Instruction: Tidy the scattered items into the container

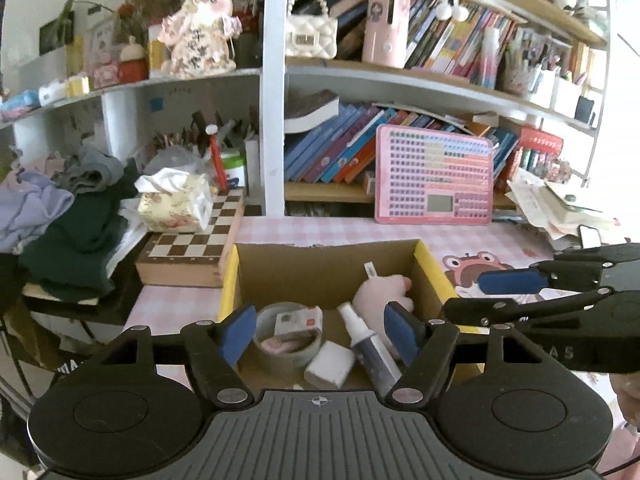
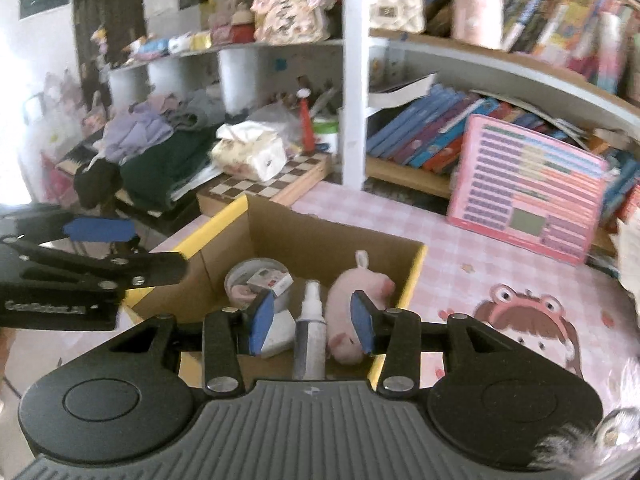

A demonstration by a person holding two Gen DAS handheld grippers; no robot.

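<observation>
Left tongs (image 1: 320,330) and right tongs (image 2: 312,320) hung empty, jaws apart, above box (image 1: 430,262). Held inside: tape roll (image 1: 290,344) at 9 o'clock, spray bottle (image 1: 366,344) center, pink plush (image 1: 376,300) at 3. Judged nearly done; found nothing loose on cloth (image 2: 460,240).

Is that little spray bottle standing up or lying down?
Lying down. The spray bottle rests flat on the floor of the cardboard box, beside the pink plush toy.

Left wrist view: looking down from close above the cardboard box (image 1: 328,264), facing the bookshelf (image 1: 400,80). Right wrist view: looking down from the box's right, angling leftward. Both are sharing box and bookshelf.
</observation>
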